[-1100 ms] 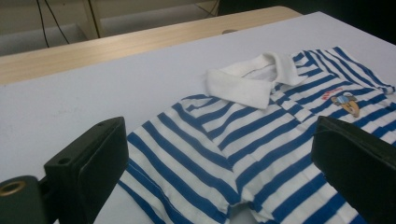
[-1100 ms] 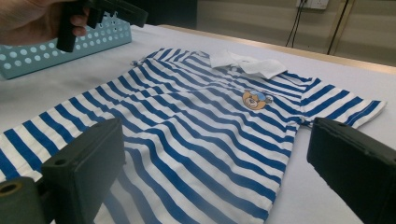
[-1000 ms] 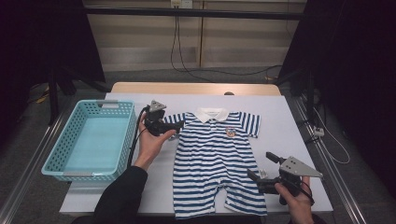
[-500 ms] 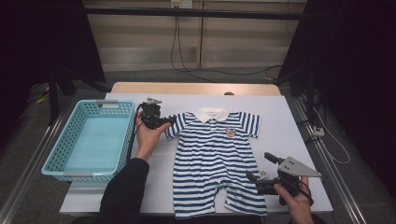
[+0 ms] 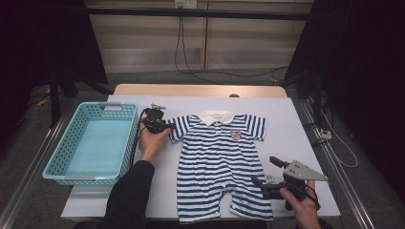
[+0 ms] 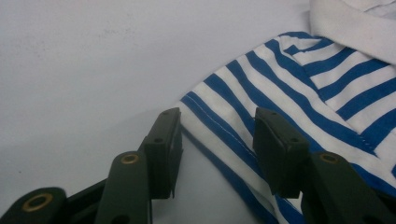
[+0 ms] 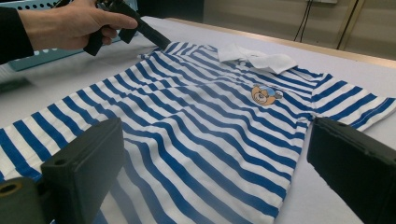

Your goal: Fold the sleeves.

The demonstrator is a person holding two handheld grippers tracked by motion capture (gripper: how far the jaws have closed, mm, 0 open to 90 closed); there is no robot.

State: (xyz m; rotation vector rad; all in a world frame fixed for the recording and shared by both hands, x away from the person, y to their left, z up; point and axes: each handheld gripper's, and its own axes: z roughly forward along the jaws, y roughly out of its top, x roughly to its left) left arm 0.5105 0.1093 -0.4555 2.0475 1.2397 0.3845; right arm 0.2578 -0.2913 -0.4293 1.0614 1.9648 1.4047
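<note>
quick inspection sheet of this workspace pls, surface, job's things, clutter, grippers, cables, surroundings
surface: white table, flat, wooden edge at the far side.
job's things: blue-and-white striped romper spread flat, white collar away from the person; turquoise basket left of it, nothing seen inside.
clutter: nothing seen.
grippers: left gripper at the romper's sleeve hem, fingers have just been closing, sleeve edge between them, not yet pinched; right gripper open, at the romper's leg.
cables: black cable from the left gripper; black cables hang on the back wall.
surroundings: black curtains either side, grey floor.
</note>
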